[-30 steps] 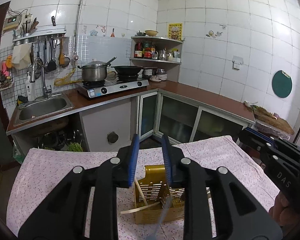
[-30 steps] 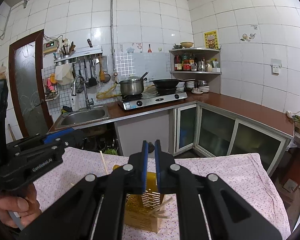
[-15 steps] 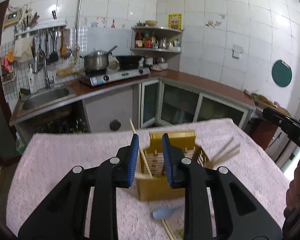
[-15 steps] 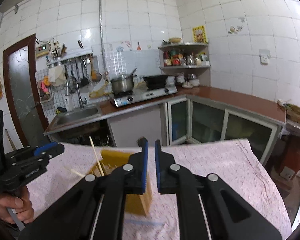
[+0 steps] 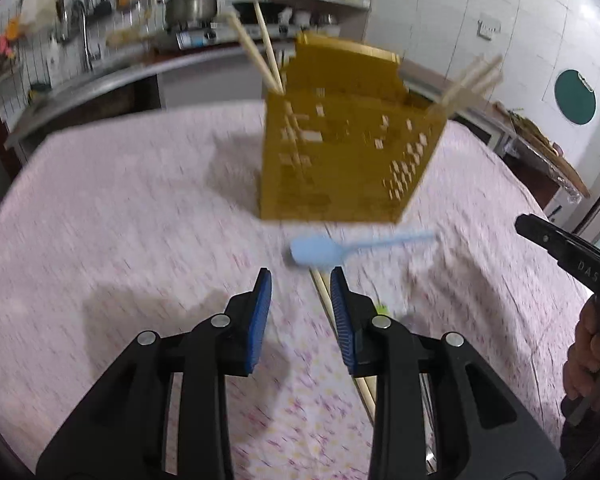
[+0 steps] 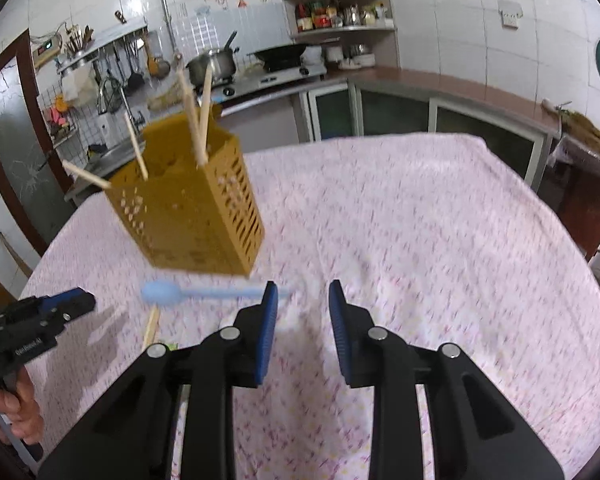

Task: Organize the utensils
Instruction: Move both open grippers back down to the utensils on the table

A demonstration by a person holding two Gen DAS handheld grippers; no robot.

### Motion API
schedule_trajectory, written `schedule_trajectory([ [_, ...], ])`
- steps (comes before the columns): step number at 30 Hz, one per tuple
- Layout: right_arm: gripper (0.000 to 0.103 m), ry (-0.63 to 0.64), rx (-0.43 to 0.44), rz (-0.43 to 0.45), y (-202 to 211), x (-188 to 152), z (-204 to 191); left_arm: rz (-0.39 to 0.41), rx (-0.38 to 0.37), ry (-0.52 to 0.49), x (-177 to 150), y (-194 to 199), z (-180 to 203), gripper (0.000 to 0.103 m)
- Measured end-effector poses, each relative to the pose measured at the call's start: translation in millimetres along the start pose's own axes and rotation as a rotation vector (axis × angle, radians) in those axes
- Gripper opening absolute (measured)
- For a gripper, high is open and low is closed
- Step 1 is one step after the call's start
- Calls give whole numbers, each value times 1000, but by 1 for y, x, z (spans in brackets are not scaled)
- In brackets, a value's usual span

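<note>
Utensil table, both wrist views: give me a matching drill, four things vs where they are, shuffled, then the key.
Things:
1. blue spoon
2. yellow holder
3. loose chopstick
4. cooking pot

Places:
A. on the stove in the background
B. upright on the tablecloth, chopsticks sticking out of its top
C. flat on the cloth just in front of the holder
D. flat on the cloth, running from under the spoon back beneath the left gripper

Pairs: 1-C, 2-B, 3-D, 4-A
</note>
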State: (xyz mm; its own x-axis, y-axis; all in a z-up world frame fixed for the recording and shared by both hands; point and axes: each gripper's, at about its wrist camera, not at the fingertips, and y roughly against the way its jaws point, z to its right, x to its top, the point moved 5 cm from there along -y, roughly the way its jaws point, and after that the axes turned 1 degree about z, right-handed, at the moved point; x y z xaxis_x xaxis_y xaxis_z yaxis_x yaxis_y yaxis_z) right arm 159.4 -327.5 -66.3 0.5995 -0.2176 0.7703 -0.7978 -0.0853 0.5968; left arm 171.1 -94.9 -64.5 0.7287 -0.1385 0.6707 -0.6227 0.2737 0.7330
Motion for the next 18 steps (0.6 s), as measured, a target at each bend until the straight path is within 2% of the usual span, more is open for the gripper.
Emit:
schedule_trajectory([
  [10, 28, -13, -4, -58, -18, -21, -1, -85, -15, -14, -24, -30, 29, 29],
  [18, 28, 11, 23, -95, -18, -37, -17, -119, -6, -9, -31, -47, 30, 29],
])
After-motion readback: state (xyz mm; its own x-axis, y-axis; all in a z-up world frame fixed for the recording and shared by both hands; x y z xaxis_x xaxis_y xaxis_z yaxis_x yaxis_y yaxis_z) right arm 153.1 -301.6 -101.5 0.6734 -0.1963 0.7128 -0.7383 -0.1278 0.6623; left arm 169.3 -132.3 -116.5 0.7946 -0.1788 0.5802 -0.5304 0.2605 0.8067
